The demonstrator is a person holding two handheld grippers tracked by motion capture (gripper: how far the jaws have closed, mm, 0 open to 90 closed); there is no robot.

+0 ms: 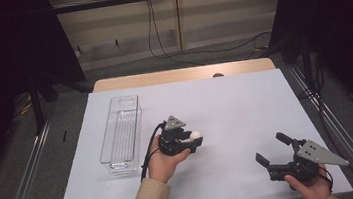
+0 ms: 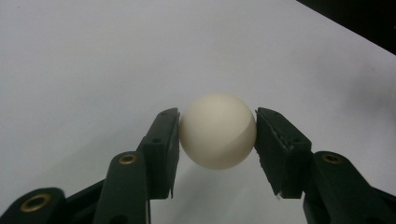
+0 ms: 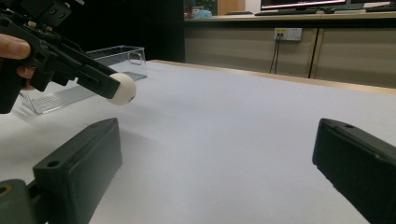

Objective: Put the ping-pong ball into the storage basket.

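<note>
Desk, white-covered. Clear bin near left edge, nothing inside. Left gripper mid-desk, clamped on white ball, lifted clear of surface. Right gripper near right front corner, jaws apart, holding nothing. Pickup judged done; drop into bin left.

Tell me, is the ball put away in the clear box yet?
Not yet. The left gripper has already pinched the white ball and holds it just off the white table. The clear box beside it is empty. The right gripper waits open. Dropping it in likely comes next.
</note>
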